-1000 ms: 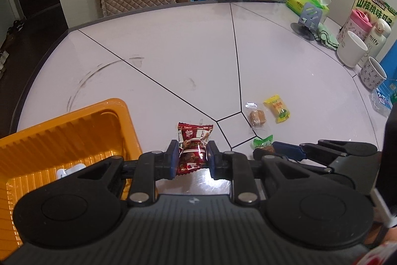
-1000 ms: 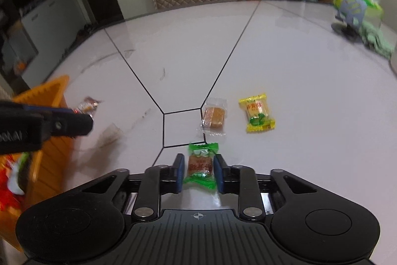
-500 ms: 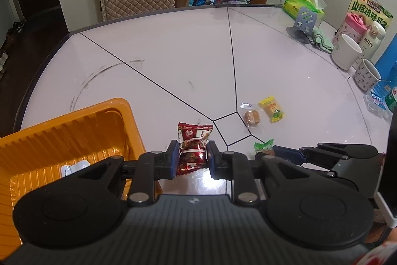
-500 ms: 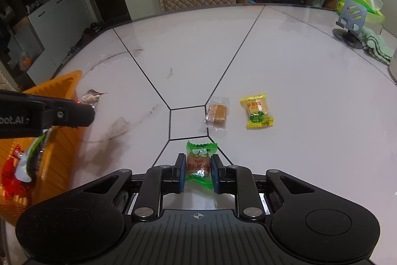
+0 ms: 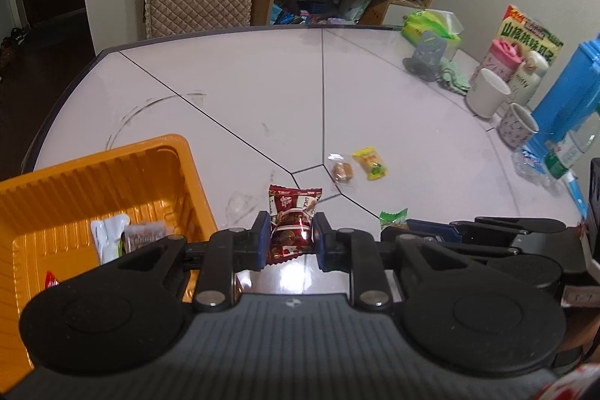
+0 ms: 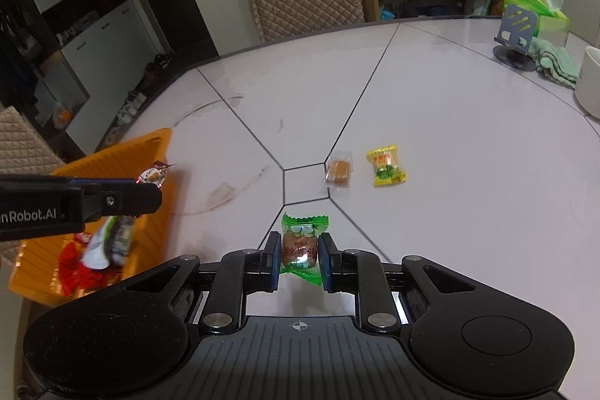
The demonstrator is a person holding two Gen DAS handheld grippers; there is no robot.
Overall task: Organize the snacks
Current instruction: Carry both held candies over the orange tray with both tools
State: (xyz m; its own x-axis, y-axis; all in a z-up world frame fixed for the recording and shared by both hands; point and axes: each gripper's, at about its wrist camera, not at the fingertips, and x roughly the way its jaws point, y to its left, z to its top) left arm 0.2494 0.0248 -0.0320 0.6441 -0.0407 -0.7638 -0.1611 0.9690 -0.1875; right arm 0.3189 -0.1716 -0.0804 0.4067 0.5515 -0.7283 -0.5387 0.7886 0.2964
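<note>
Snacks are gripped above the table, a red packet (image 5: 290, 225) in the left tool (image 5: 289, 242) and a green candy (image 6: 300, 246) in the right tool (image 6: 299, 259), likely bound for the orange tray (image 5: 112, 171).

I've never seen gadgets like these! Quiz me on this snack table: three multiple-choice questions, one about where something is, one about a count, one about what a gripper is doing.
1. Where is the orange tray?
A. at the table's left
B. by the mugs
C. on the shelf

2. How many wrapped snacks lie loose on the table?
A. none
B. two
C. five

3. What is the right gripper doing?
A. open, empty
B. shut on a green-wrapped snack
C. holding a mug

Answers:
1 A, it sits beside the left gripper.
2 B, the clear-wrapped snack and yellow snack.
3 B, the pads pinch it.
</note>
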